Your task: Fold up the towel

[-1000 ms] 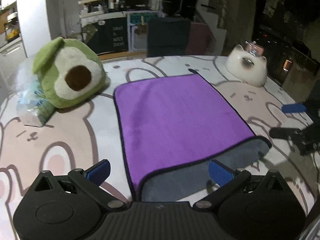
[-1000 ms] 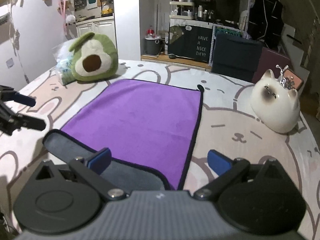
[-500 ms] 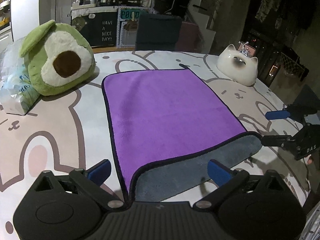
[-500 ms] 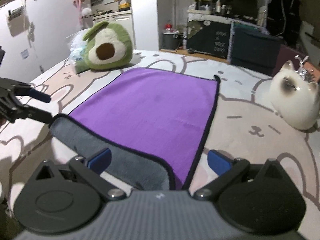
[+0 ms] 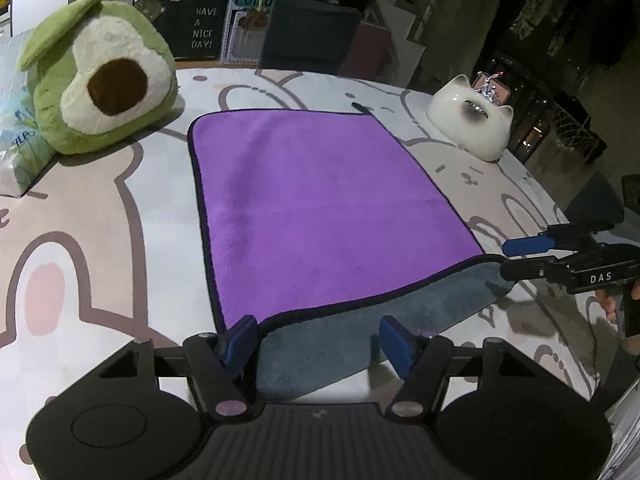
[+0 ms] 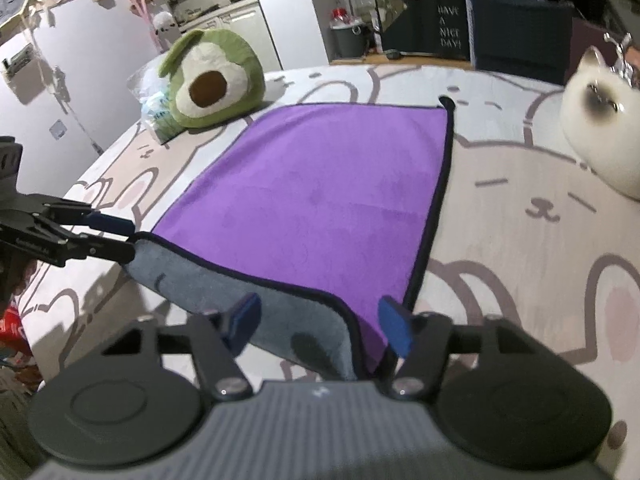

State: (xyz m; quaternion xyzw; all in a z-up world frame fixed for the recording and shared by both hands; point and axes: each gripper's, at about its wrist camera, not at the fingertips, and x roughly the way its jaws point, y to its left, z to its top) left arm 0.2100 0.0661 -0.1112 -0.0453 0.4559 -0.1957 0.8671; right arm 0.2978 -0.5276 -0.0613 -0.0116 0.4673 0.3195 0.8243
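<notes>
Purple microfibre towel with grey underside and black edging (image 5: 328, 200) lies flat on the bunny-print worktop (image 5: 80, 240), near edge turned up so a grey band shows. Left gripper (image 5: 318, 338): jaws spread, straddling the near-left corner of the towel, not pinching it. Right gripper (image 6: 318, 322): jaws spread over the near-right corner, lifted hem sits between the blue pads (image 6: 394, 330), no clamp. Green avocado plush (image 5: 96, 76) beyond the towel's far-left corner, white ceramic cat figure (image 5: 470, 128) far right, both clear of the towel.
</notes>
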